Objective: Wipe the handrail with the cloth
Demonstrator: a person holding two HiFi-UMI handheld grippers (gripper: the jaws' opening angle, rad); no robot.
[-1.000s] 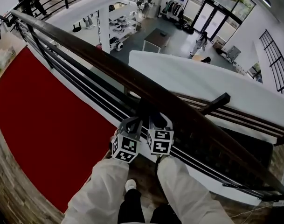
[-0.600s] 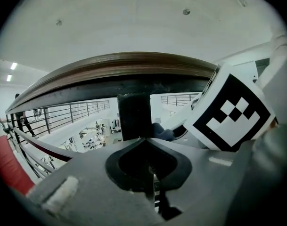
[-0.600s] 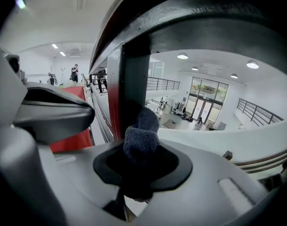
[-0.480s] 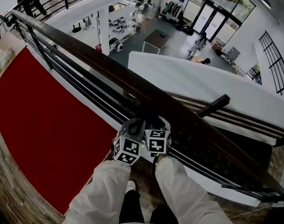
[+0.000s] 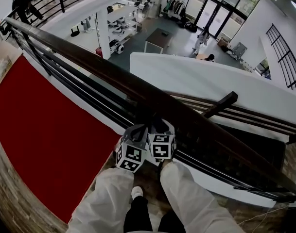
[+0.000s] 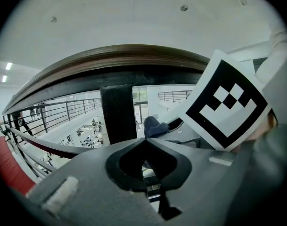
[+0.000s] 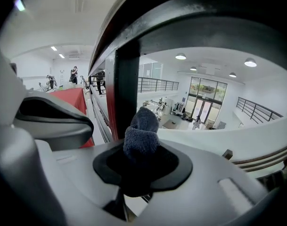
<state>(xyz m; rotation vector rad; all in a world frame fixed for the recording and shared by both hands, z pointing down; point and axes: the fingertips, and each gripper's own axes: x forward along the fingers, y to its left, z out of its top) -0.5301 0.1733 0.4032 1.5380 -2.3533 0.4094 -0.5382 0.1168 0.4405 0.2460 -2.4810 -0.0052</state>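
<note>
Right gripper [image 5: 159, 126] and left gripper [image 5: 137, 131] draw closer together under the handrail [image 5: 109, 72], their marker cubes [image 5: 130, 158] now almost touching where a gap showed before, whole scene sitting slightly higher in the head view

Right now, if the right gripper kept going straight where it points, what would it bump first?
Probably the dark railing post just behind the cloth that the right gripper holds, though depth is hard to judge.
</note>
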